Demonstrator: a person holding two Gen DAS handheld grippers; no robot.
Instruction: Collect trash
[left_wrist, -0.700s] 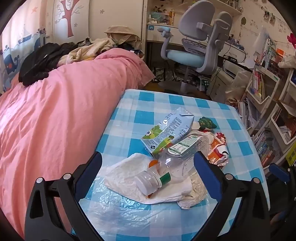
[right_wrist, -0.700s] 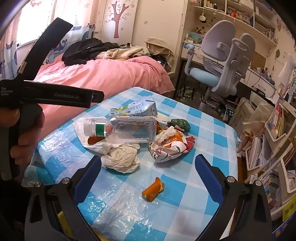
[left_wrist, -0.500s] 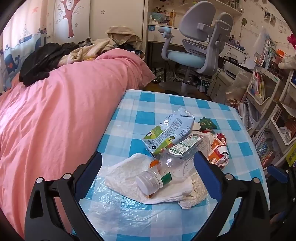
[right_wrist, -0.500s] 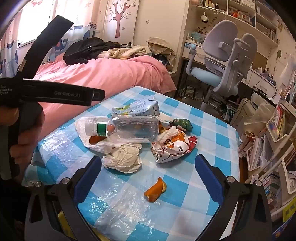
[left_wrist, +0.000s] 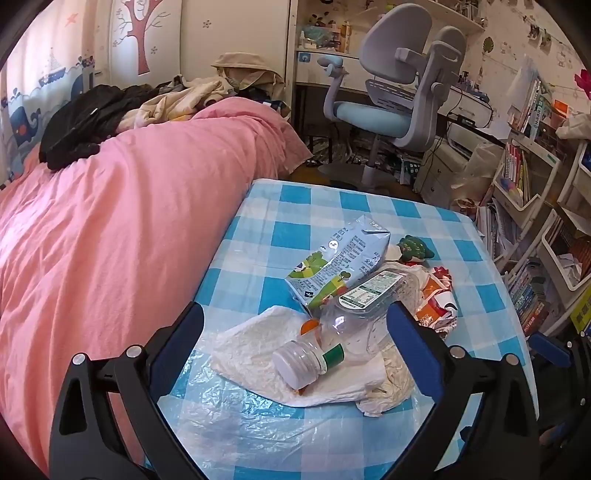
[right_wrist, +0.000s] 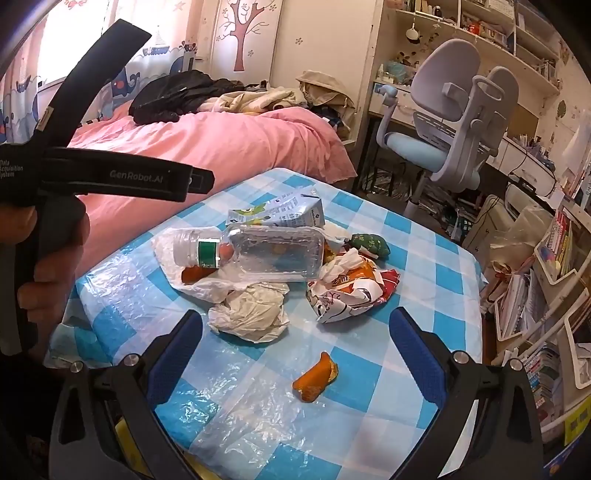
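Both tools hang over the near edge of the checked table (right_wrist: 424, 236) with jaws spread wide and empty, the left gripper (left_wrist: 295, 325) above the bottle's cap end, the right gripper (right_wrist: 295, 328) nearer the orange peel (right_wrist: 316, 376), which lies apart and looks light and limp; beyond it the crumpled tissue (right_wrist: 251, 310) is soft and should pinch anywhere; the clear plastic bottle (right_wrist: 266, 253) seems empty, light and slippery, best taken across its flat body; farthest, the carton (right_wrist: 280, 214) looks stiff enough to grip by its sides.

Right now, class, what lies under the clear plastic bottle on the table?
Under the clear plastic bottle lie a white plastic bag and an orange peel; anything beneath the bag is hidden.
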